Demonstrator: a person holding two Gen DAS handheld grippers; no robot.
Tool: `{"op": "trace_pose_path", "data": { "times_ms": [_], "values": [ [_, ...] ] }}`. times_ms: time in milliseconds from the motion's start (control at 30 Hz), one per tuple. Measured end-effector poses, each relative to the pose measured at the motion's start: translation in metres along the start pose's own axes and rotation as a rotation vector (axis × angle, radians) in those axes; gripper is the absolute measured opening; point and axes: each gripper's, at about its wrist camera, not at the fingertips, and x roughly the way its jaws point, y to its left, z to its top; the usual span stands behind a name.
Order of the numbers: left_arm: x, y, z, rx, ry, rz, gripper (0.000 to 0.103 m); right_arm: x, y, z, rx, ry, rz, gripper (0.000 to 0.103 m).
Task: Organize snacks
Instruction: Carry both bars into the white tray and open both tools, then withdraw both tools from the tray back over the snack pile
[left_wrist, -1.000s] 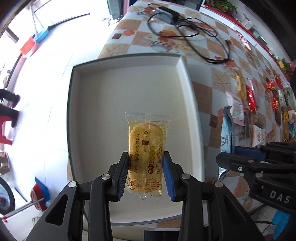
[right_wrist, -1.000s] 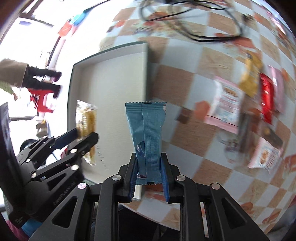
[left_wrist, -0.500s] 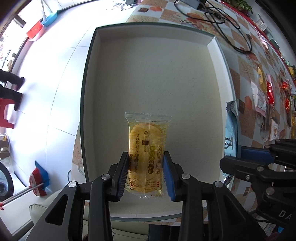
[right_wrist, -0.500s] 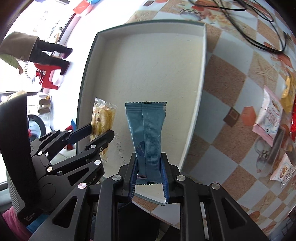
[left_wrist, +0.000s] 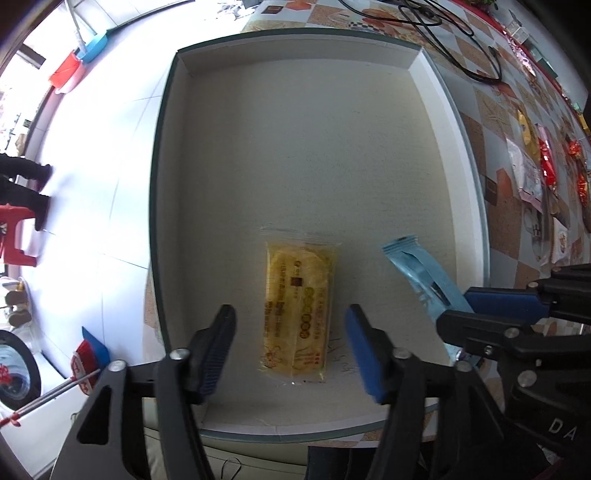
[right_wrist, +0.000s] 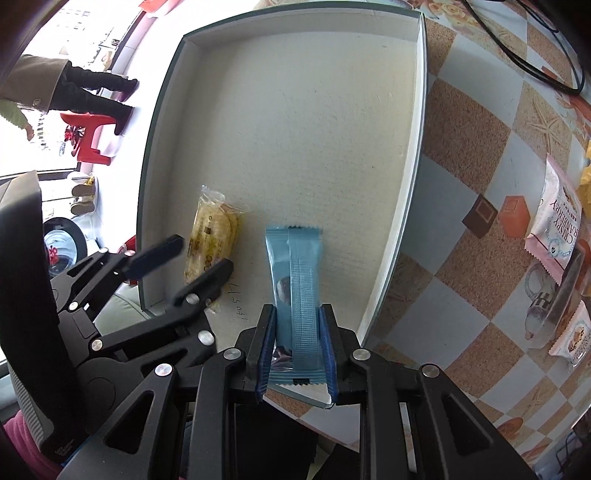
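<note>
Two sets of jaws sit low over the same tray, and they are in different states. The left gripper has just been opening: its jaws now stand spread with a clear gap on each side of the yellow cracker packet, which a moment ago was pinched between them. The packet lies flat on the tray floor, lengthwise between the blue pads, touching neither. It looks released, so that snack counts as delivered.

The right gripper has its jaws pressed onto the lower end of the blue snack bar, which stands out along the fingers over the near part of the tray. Half a second ago it hung nearer the tray's right wall; it now sits further in, just beside the yellow packet. Whether its far end already touches the floor I cannot tell.

Around both, the white tray is bare apart from the yellow packet. It rests on the checkered bench, where more wrapped snacks lie well apart to the right, waiting. My judgement: letting go of the blue bar comes next, then both hands return for the rest.
</note>
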Motion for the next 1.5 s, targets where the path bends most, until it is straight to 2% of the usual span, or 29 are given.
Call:
{"op": "trace_pose_path", "data": {
  "times_ms": [100,167,233,267,300,333,400,533,767,1000,1100,1333,1500],
  "values": [
    [-0.003,0.007,0.001,-0.020,-0.009,-0.001,0.079,0.002,-0.001,0.004,0.014,0.005,0.005,0.026],
    [-0.003,0.009,0.002,-0.031,-0.005,0.012,0.079,0.002,-0.003,0.006,0.017,0.001,0.000,0.033],
    [-0.001,0.013,0.003,-0.047,0.007,0.020,0.079,-0.001,-0.004,0.009,0.027,-0.012,-0.014,0.055],
    [0.000,0.016,0.004,-0.059,0.014,0.010,0.079,-0.001,-0.005,0.012,0.036,-0.017,-0.001,0.060],
    [0.001,0.016,0.004,-0.067,0.019,0.005,0.079,-0.002,-0.005,0.013,0.043,-0.023,0.011,0.070],
    [0.002,0.018,0.004,-0.073,0.021,0.002,0.079,-0.003,-0.004,0.015,0.045,-0.031,0.001,0.085],
    [0.003,0.019,0.003,-0.072,0.020,0.004,0.079,-0.007,0.001,0.017,0.030,-0.063,-0.046,0.096],
    [0.005,0.008,0.007,-0.048,0.024,0.013,0.080,-0.010,0.004,0.021,0.034,-0.080,-0.054,0.096],
    [0.015,0.005,0.001,-0.040,0.056,0.016,0.080,-0.005,-0.009,0.021,0.084,-0.071,-0.183,0.096],
    [0.020,0.003,0.000,-0.021,0.066,0.034,0.080,0.012,-0.031,0.028,0.155,-0.016,-0.264,0.096],
    [0.022,-0.001,-0.001,0.012,0.061,0.052,0.080,0.018,-0.034,0.030,0.189,-0.005,-0.276,0.096],
    [0.019,-0.007,0.008,0.059,0.036,0.103,0.080,0.026,-0.040,0.026,0.257,-0.001,-0.221,0.098],
    [0.017,-0.006,0.017,0.079,0.026,0.104,0.080,0.029,-0.047,0.015,0.298,-0.002,-0.183,0.098]
  ]
}}
